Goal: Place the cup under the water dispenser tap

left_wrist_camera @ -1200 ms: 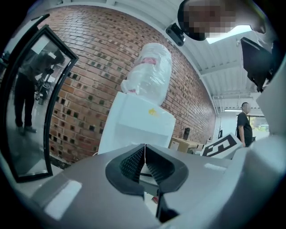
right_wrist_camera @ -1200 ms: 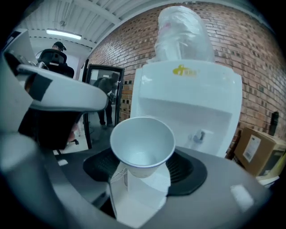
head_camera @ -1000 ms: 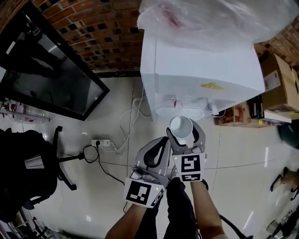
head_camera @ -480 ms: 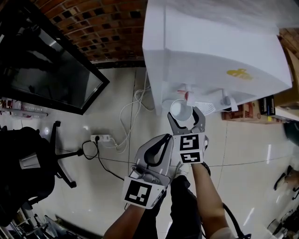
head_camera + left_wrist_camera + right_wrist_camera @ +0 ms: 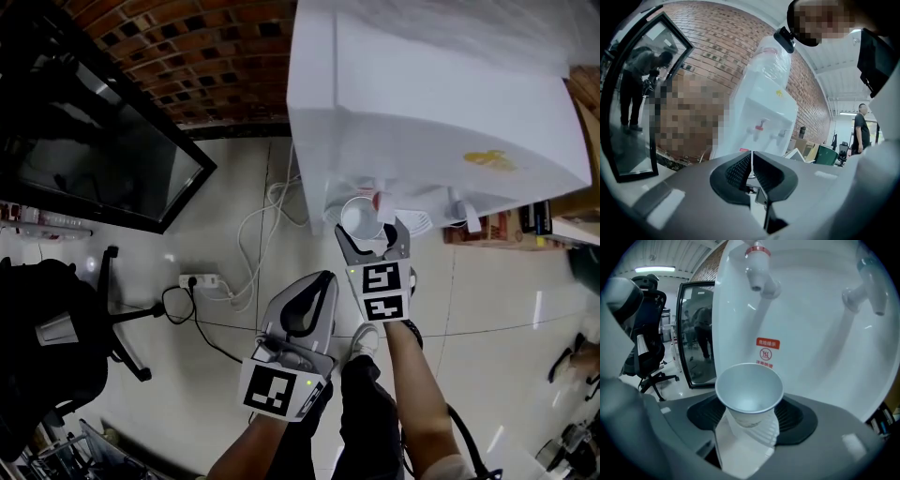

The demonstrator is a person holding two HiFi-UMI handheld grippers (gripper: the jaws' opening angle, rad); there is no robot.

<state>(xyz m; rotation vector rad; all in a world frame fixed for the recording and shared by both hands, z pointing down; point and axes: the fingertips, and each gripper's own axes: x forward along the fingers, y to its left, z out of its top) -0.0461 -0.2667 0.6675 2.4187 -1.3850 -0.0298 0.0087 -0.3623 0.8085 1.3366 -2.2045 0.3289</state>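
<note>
A white paper cup stands upright and empty between the jaws of my right gripper, which is shut on it. In the right gripper view the cup sits low in front of the white water dispenser, below and slightly right of the red tap; the blue tap is off to the right. My left gripper hangs back beside the right one, its jaws shut with nothing in them, pointing towards the dispenser.
A dark glass panel in a black frame leans against the brick wall on the left. A power strip with cables lies on the tiled floor. A black office chair stands at lower left. Cardboard boxes sit right of the dispenser.
The right gripper has carried the cup forward and down, from out in front of the dispenser to close beneath its taps. The left gripper has sunk a little.
</note>
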